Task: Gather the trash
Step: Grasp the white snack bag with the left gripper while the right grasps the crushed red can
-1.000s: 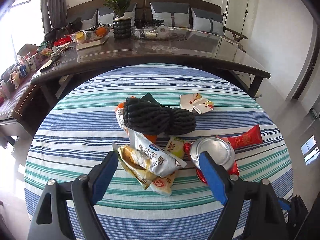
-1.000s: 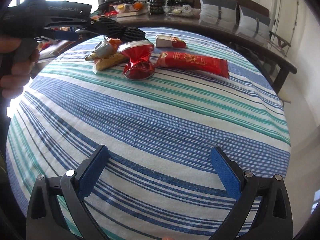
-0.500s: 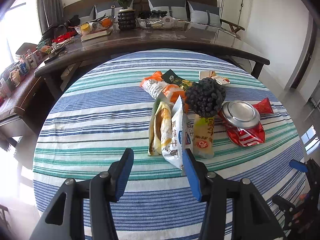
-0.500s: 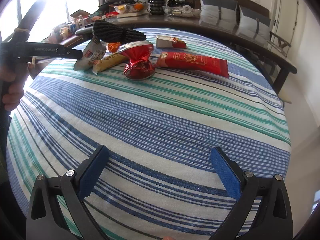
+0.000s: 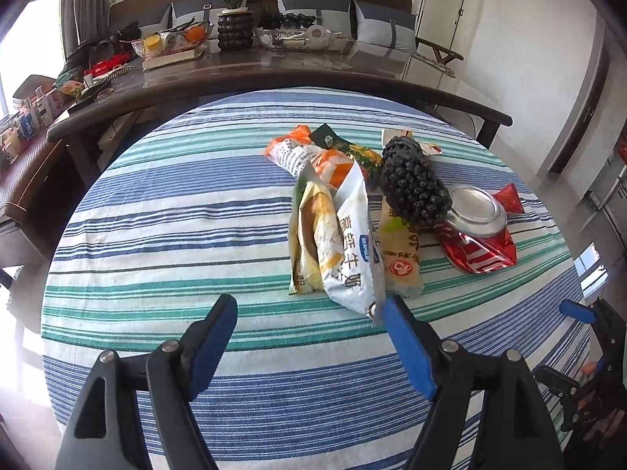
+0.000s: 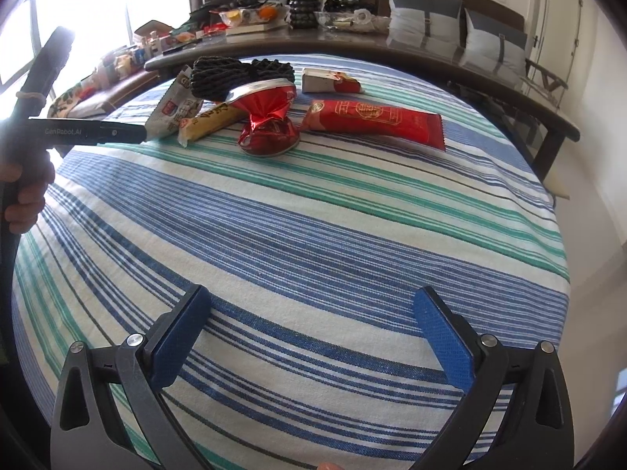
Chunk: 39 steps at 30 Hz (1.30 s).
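Observation:
A heap of trash lies on the striped round table (image 5: 176, 235): a white milk wrapper (image 5: 352, 258), a yellow wrapper (image 5: 317, 235), an orange-white bag (image 5: 298, 152), a black foam net (image 5: 411, 184), a crushed red can (image 5: 478, 235) and a long red packet (image 6: 376, 121). My left gripper (image 5: 309, 337) is open, just in front of the white wrapper, whose near tip touches its right finger. My right gripper (image 6: 313, 337) is open and empty over bare cloth, well short of the can (image 6: 270, 125).
A small white-red carton (image 6: 329, 80) lies behind the can. A dark long table (image 5: 313, 74) with a plant pot (image 5: 235, 31), bowls and clutter stands beyond the round table, with a cushioned sofa behind. The person's hand (image 6: 23, 196) holds the left gripper.
My left gripper has pulled back and swung left around the heap, narrowing half a second ago and opening wider again now. The right gripper has not moved.

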Available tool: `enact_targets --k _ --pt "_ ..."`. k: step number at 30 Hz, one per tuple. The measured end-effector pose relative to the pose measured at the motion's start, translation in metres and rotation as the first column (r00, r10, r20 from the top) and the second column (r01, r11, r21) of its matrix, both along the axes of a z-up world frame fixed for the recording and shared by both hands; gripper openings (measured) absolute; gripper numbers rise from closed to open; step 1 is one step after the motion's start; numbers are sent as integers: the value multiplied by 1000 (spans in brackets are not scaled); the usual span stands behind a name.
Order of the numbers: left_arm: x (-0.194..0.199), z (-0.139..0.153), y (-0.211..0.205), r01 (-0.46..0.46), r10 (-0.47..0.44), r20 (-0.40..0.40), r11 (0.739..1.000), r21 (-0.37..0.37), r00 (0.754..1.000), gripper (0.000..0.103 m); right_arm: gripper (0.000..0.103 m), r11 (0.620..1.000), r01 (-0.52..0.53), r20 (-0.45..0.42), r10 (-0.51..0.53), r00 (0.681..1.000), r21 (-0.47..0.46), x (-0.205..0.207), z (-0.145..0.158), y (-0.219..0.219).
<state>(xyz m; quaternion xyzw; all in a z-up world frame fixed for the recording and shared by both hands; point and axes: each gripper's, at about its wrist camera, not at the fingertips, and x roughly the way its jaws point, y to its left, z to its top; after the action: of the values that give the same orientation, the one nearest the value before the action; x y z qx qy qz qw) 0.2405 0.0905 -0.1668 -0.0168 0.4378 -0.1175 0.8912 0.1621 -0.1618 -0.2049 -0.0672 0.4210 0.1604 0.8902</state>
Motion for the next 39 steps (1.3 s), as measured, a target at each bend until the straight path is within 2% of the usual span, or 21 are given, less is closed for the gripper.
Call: enact_targets --k 4,9,15,16,17,18,20,26,30,32,34,36,39 --pt "15 12 -3 18 -15 54 998 -57 998 79 102 1000 -1 0 1 1000 0 -1 0 0" --pt "44 -11 -9 21 -21 -6 999 -41 1000 79 103 1000 0 0 0 1000 0 -1 0 0" --pt "51 -23 0 18 -18 1 996 -84 1000 78 103 1000 0 0 0 1000 0 -1 0 0" --pt "50 -23 1 26 -26 5 995 -96 1000 72 103 1000 0 0 0 1000 0 -1 0 0" --pt "49 -22 2 45 -45 5 992 -119 999 47 103 1000 1 0 -1 1000 0 -2 0 0" --pt "49 -22 3 52 -52 0 992 -116 999 45 103 1000 1 0 -1 1000 0 -2 0 0" --pt "45 -19 4 46 -45 9 995 -93 999 39 103 1000 1 1 -1 1000 0 -2 0 0" --pt "4 -7 20 -61 60 -71 998 -13 996 37 103 1000 -4 0 4 1000 2 -2 0 0" --pt "-40 -7 13 -24 26 -77 999 35 997 37 102 1000 8 -35 -9 999 -11 2 1 4" --pt "-57 -8 7 -18 21 -54 997 69 998 37 102 1000 11 -67 -10 998 21 11 6 10" --pt "-65 -7 5 -24 27 -44 998 63 999 37 102 999 -2 -61 4 998 41 20 12 23" --pt "-66 -8 6 -37 39 -47 998 41 998 37 101 1000 -21 -54 21 998 14 34 13 44" --pt "-62 -9 3 -37 39 -40 998 42 998 37 92 999 -45 -65 43 997 -18 64 7 72"
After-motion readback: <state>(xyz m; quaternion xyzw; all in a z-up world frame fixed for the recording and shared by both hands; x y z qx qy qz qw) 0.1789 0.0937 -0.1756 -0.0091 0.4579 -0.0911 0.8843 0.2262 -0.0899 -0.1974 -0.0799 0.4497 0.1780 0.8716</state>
